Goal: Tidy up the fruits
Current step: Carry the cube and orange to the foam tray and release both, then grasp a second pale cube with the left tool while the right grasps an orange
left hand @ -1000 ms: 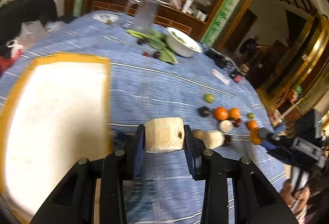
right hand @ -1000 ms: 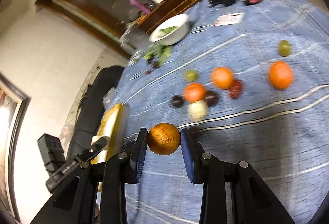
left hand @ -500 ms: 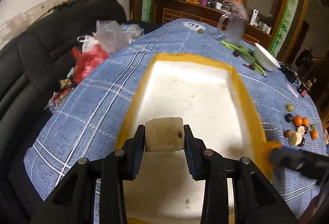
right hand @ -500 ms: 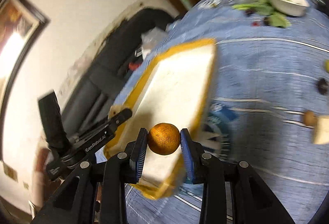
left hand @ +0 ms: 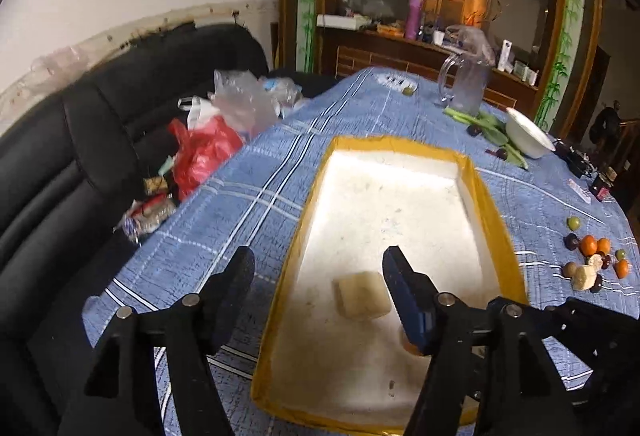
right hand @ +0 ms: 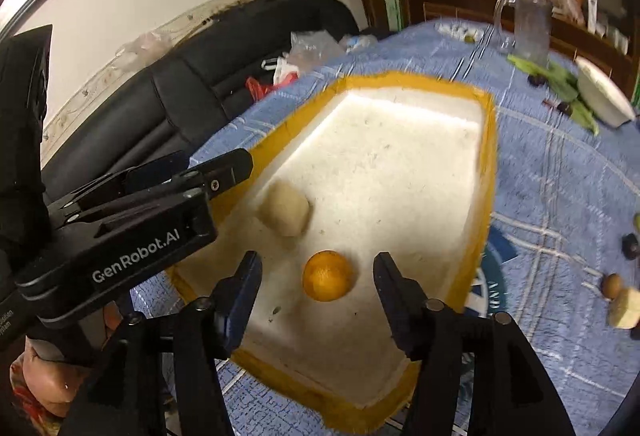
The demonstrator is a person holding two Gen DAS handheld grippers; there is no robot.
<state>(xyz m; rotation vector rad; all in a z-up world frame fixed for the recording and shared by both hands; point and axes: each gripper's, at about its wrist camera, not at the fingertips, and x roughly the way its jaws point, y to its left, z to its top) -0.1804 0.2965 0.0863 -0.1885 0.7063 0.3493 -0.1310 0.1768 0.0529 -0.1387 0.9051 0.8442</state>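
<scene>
Now my left gripper (left hand: 316, 272) hangs over the near end of the tray (left hand: 486, 196) with its jaws spread wide and nothing between them. Below it, at about 1 o'clock from the left fingertip, the pale beige chunk (left hand: 362, 294) lies on the tray's white floor, touching neither finger.

My right gripper (right hand: 318, 276) is likewise wide apart, and the orange (right hand: 329, 275) sits on the tray floor between the two fingers, clear of both. From the right wrist view the beige chunk (right hand: 285, 210) lies at roughly 11 o'clock from the orange, near it but not touching, and the tray's yellow rim (right hand: 490, 172) frames both.

Off the tray, at 3 o'clock on the blue checked tablecloth (left hand: 256, 204), a cluster of small fruits (left hand: 594, 260) waits: oranges, dark round ones, a green one and pale pieces, packed close together. Farther back at 1 o'clock stand a white bowl (left hand: 530, 134) beside some green leaves (left hand: 486, 124), and a clear pitcher (left hand: 464, 84) behind them. At 10 o'clock a black sofa (left hand: 80, 140) holds a red bag (left hand: 204, 152).
</scene>
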